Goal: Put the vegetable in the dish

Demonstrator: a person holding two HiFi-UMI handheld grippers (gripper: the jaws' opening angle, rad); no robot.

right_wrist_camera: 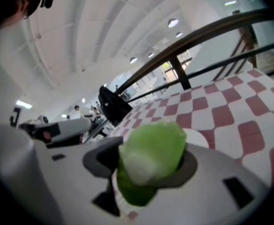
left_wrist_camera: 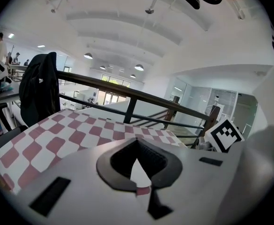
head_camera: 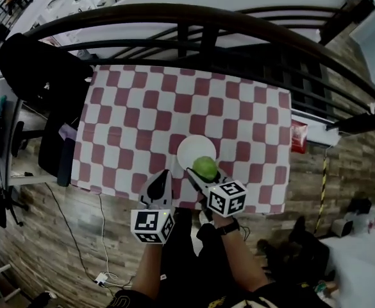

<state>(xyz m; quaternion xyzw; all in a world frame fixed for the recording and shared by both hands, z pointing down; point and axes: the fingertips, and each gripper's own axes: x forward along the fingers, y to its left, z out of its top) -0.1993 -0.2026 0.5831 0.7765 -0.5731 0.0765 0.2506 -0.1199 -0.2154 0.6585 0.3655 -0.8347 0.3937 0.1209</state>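
Observation:
A green leafy vegetable (head_camera: 205,167) hangs over the near rim of the round white dish (head_camera: 190,147) on the red-and-white checked tablecloth (head_camera: 136,120). My right gripper (head_camera: 202,174) is shut on it. In the right gripper view the vegetable (right_wrist_camera: 151,153) fills the space between the jaws, and a slice of the dish (right_wrist_camera: 195,138) shows just behind it. My left gripper (head_camera: 161,181) hovers at the table's front edge, left of the dish, jaws together and holding nothing. In the left gripper view the left gripper (left_wrist_camera: 137,141) points across the cloth.
A black jacket (head_camera: 40,69) hangs over a chair at the table's left. A dark railing (head_camera: 193,18) runs behind the table. A red packet (head_camera: 298,136) lies off the cloth's right edge. Wooden floor with cables lies below the front edge.

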